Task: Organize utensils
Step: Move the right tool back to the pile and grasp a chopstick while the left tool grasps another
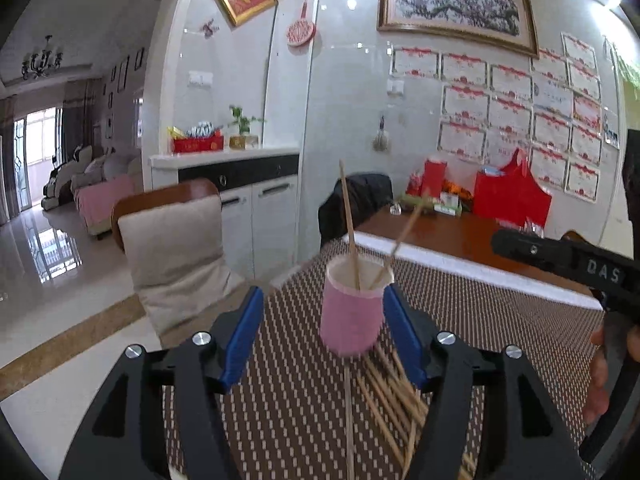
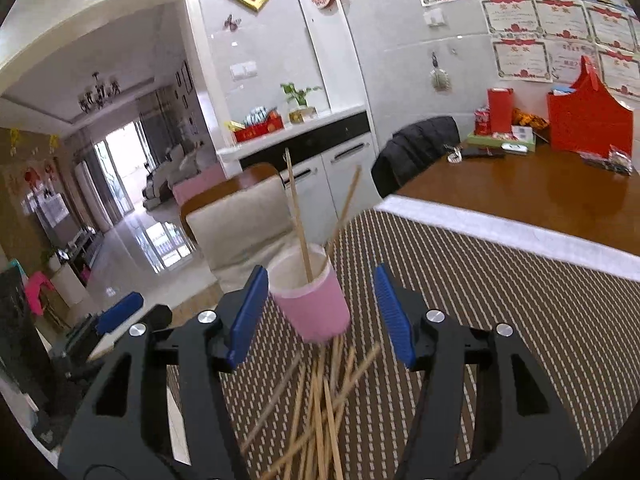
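A pink paper cup (image 1: 350, 316) stands on a brown woven placemat (image 1: 492, 320) with two wooden chopsticks (image 1: 349, 224) leaning inside it. Several loose chopsticks (image 1: 390, 392) lie in a pile just in front of the cup. My left gripper (image 1: 323, 294) is open; the cup sits ahead between its blue pads, close to the right one, with a clear gap on the left. In the right wrist view my right gripper (image 2: 320, 272) is open too, with the cup (image 2: 318, 308) between its fingers, near the left pad, and the pile (image 2: 320, 400) below.
The placemat lies on a brown wooden table (image 2: 540, 196) with red bags and boxes (image 2: 588, 124) at its far end. A cushioned chair (image 1: 172, 248) stands at the table's left side. A black jacket (image 2: 420, 140) hangs on another chair.
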Action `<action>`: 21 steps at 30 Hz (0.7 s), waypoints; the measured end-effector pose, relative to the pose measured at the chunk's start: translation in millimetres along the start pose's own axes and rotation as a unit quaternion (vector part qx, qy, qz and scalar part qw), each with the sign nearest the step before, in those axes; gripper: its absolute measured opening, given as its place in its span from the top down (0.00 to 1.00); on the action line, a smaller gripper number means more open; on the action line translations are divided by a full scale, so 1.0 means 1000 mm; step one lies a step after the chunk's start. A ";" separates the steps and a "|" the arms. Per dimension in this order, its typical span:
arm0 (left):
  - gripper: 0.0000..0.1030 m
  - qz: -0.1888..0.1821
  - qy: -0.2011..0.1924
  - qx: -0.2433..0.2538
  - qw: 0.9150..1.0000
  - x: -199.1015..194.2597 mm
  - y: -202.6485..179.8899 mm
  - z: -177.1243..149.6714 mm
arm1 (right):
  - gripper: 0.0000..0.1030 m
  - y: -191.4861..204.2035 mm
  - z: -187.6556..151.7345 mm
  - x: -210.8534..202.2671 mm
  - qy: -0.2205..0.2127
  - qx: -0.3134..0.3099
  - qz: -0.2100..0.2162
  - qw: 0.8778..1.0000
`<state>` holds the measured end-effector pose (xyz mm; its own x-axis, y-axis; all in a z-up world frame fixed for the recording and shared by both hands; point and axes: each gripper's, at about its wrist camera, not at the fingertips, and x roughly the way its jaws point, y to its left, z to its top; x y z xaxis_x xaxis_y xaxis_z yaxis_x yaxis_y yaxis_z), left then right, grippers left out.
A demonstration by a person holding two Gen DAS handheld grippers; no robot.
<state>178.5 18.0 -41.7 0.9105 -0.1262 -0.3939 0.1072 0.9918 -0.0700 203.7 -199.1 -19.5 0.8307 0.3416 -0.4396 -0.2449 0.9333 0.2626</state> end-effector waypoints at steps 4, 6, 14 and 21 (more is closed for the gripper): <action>0.40 -0.002 0.051 0.015 0.999 -0.004 -0.008 -0.021 | 0.46 0.000 -0.033 0.000 0.059 -0.024 -0.004 0.998; 0.40 -0.009 0.083 0.023 0.996 0.001 -0.012 -0.033 | 0.46 -0.001 -0.050 0.006 0.092 -0.034 -0.005 0.995; 0.40 -0.038 0.218 0.015 0.975 0.044 -0.010 -0.075 | 0.70 -0.012 -0.106 0.038 0.222 -0.054 0.005 0.974; 0.40 -0.045 0.283 0.023 0.958 0.067 -0.008 -0.098 | 0.77 -0.013 -0.134 0.054 0.272 -0.051 0.017 0.961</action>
<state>199.7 -1.0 -157.1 0.5365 -0.1898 -0.8223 0.2040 0.9746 -0.0919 184.9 -177.8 -162.1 0.4442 0.3532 -0.8234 -0.3372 0.9173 0.2116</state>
